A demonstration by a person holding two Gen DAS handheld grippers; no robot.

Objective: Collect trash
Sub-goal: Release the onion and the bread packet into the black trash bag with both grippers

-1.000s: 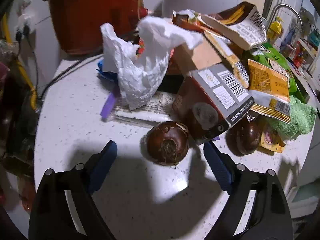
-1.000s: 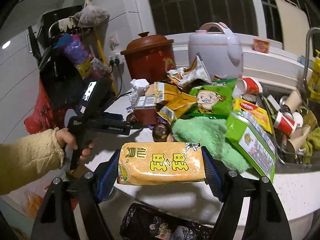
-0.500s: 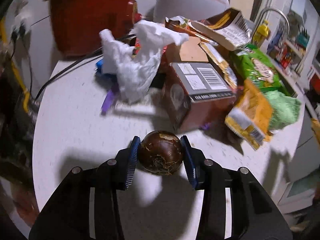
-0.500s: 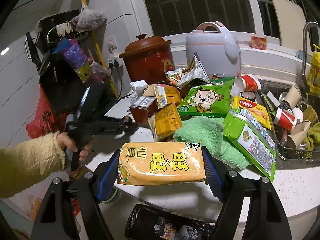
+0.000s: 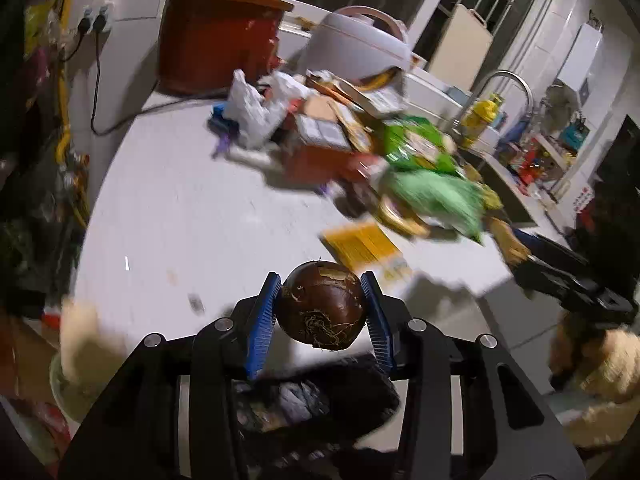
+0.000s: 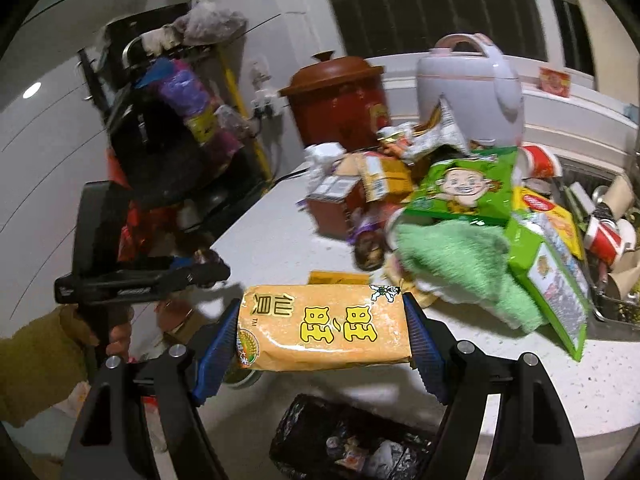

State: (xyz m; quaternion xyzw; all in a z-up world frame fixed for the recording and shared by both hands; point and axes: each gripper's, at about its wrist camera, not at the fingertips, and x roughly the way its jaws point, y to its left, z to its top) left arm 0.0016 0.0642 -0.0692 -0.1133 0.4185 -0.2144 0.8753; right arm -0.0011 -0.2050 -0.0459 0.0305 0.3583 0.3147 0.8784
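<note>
From the left wrist, our left gripper [image 5: 322, 308] has its jaws clamped on a brown rooty bulb [image 5: 322, 310], lifted off the white desk [image 5: 192, 216] above a black trash bag [image 5: 316, 396] (blurred). From the right wrist, our right gripper [image 6: 322, 330] has its jaws wide, pinching an orange snack packet [image 6: 324, 328] over that bag.

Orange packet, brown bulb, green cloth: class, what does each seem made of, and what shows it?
Orange packet: probably thin plastic film, glossy, printed, crinkled at the ends.
Brown bulb: plant matter, likely an onion; shiny peeling skin, dry roots.
Green cloth: soft fuzzy fabric, perhaps microfibre; matte, fluffy pile.
</note>
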